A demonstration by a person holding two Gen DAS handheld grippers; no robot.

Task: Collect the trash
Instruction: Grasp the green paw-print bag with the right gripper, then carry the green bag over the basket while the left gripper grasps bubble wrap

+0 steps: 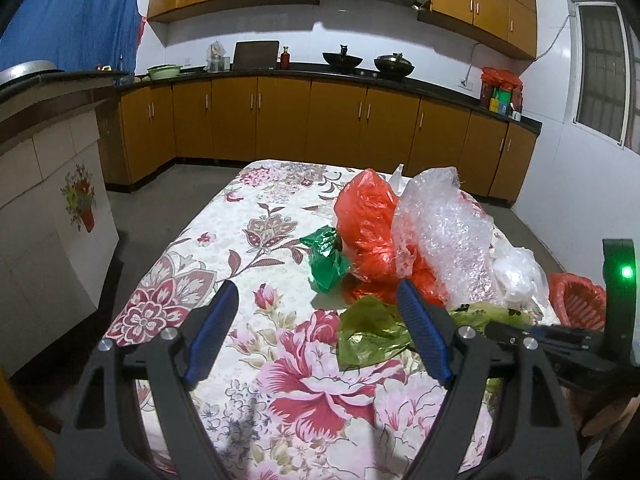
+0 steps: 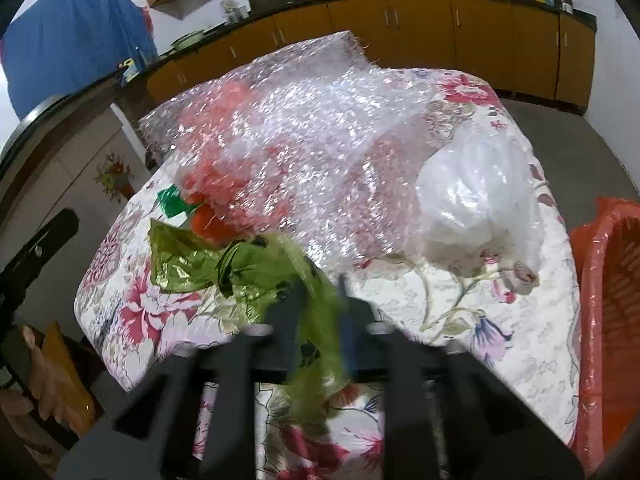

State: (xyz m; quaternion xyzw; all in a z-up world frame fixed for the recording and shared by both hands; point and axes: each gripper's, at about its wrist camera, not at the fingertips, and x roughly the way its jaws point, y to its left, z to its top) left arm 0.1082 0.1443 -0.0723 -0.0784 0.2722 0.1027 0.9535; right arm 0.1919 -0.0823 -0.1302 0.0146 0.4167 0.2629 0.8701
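A pile of plastic trash lies on the floral tablecloth [image 1: 256,248]: a red bag [image 1: 366,224], a sheet of bubble wrap [image 1: 444,236], a dark green bag [image 1: 326,258], a white bag [image 2: 476,196] and an olive-green bag [image 1: 370,334]. My right gripper [image 2: 322,300] is shut on the olive-green bag [image 2: 240,264], which trails from its jaws to the left. My left gripper [image 1: 316,308] is open and empty above the cloth, just left of the pile. The bubble wrap [image 2: 304,128] covers most of the red bag in the right wrist view.
A red plastic basket [image 2: 612,312] stands at the table's right edge and shows in the left wrist view [image 1: 578,300]. Kitchen cabinets [image 1: 320,120] and a counter with woks run behind. A tiled counter [image 1: 52,184] stands on the left.
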